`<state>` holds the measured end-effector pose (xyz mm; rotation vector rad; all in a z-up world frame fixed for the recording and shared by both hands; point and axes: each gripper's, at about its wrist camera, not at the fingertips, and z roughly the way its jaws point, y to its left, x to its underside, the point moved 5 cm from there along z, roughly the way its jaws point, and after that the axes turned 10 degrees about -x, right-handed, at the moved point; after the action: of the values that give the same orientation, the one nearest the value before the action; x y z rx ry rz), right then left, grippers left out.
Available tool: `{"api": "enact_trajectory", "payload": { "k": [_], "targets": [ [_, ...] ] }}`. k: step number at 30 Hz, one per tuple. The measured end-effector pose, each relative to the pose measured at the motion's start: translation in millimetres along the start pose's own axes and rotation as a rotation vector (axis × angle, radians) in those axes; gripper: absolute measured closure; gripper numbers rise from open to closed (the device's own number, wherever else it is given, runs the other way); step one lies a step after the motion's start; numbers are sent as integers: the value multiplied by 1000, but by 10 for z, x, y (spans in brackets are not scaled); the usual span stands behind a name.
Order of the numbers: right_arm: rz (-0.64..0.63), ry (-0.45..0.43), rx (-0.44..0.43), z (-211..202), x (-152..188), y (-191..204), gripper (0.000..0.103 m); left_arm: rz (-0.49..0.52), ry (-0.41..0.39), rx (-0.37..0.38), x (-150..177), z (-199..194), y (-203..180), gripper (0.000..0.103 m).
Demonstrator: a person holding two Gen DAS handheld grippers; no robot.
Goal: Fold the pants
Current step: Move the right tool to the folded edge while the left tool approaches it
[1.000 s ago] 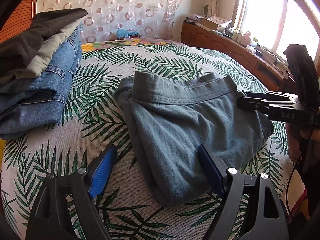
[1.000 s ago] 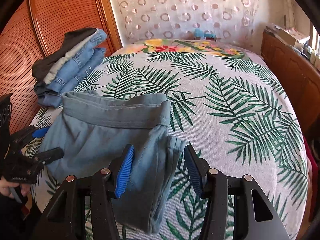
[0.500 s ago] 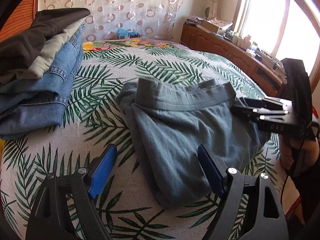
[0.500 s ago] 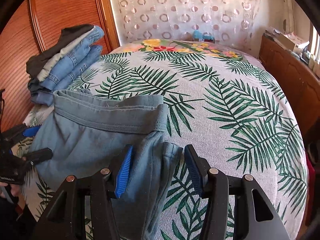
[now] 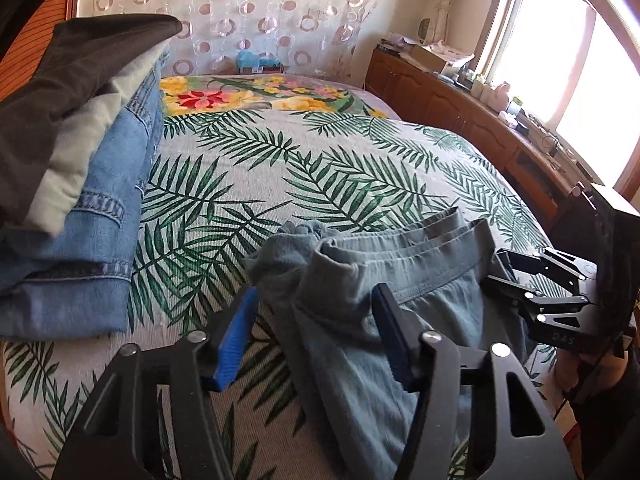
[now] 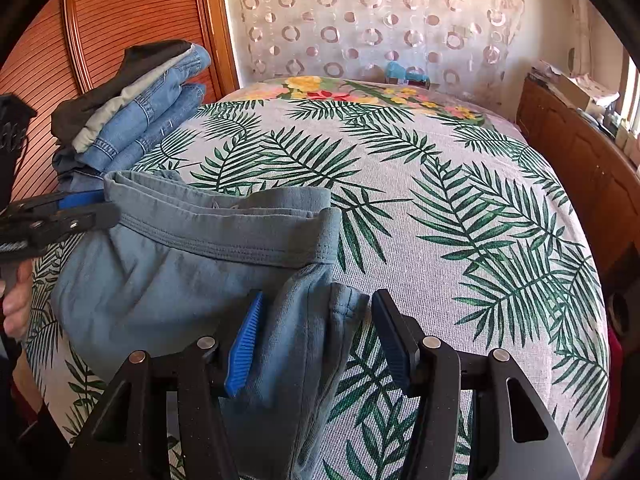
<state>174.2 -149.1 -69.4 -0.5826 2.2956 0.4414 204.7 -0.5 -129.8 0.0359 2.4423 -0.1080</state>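
Left gripper [image 5: 314, 320]: jaws closing, with the bunched left edge of the grey-blue pants [image 5: 360, 304] between them; the blue pads have not visibly met the cloth on both sides, so no firm grip is confirmed. Right gripper [image 6: 316, 328]: jaws stand partly apart, straddling the folded right edge of the same pants [image 6: 192, 264]; the left pad lies against the fabric, the right pad stands clear of it. The pants lie folded near the front edge of the bed, waistband turned toward the far side, resting on the palm-leaf bedspread [image 6: 440, 208]. A stack of folded clothes [image 5: 92, 184], jeans beneath lighter and dark items, sits on the bed's left side, apart from the pants. A wooden cabinet [image 5: 460, 108] runs along the right wall beneath a bright window [image 5: 560, 52].
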Motion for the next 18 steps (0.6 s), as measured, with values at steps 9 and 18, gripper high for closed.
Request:
{"api": "enact_trajectory", "payload": {
  "k": [9, 18],
  "targets": [
    [1, 0, 0, 2, 2, 2, 46, -11, 30, 9, 2, 164, 38, 47],
    [-2, 4, 4, 0, 0, 9, 46, -21, 14, 67, 16, 153, 4, 66]
  ]
}}
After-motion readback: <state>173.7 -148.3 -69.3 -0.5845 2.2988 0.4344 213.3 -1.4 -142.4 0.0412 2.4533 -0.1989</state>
